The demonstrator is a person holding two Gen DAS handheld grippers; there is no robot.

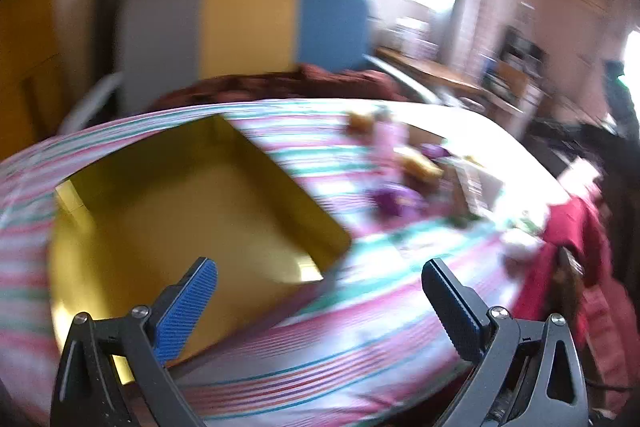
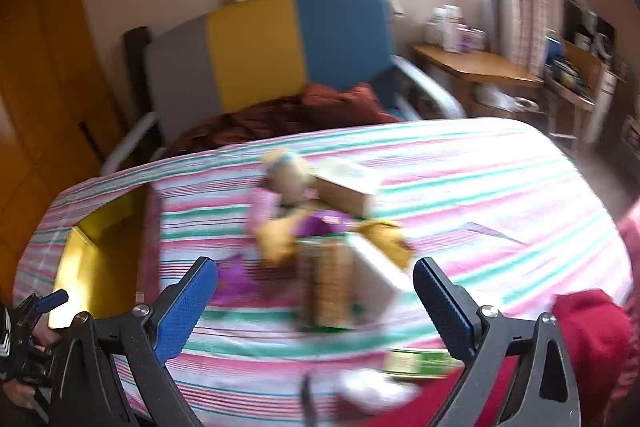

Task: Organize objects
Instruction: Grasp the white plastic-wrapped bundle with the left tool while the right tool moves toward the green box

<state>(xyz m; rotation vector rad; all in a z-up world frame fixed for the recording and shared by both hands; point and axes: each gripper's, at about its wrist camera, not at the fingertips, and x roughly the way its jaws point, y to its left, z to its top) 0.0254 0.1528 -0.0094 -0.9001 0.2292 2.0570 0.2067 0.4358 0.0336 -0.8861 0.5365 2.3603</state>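
Both the left tongs point(image 1: 320, 301) and the right tongs point(image 2: 316, 301) are standing wide apart, holding nothing. The right pair is hovering over the heap of toys and boxes point(image 2: 320, 227) on the striped bed point(image 2: 480, 187), the left above the yellow box point(image 1: 180, 195) (apparently empty). Sorting is probably just starting; next, the right tongs need to close on one item.

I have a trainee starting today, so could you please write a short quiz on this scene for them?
1. True or false: the yellow box on the striped cloth already holds several items.
2. What is each gripper holding?
3. Multiple choice: seen from the right wrist, the pile of small items lies (A) inside the box, (B) on the cloth to the right of the box, (C) on the chair.

Key
1. False: its inside looks bare.
2. Nothing: left gripper and right gripper both stand open and empty.
3. B.
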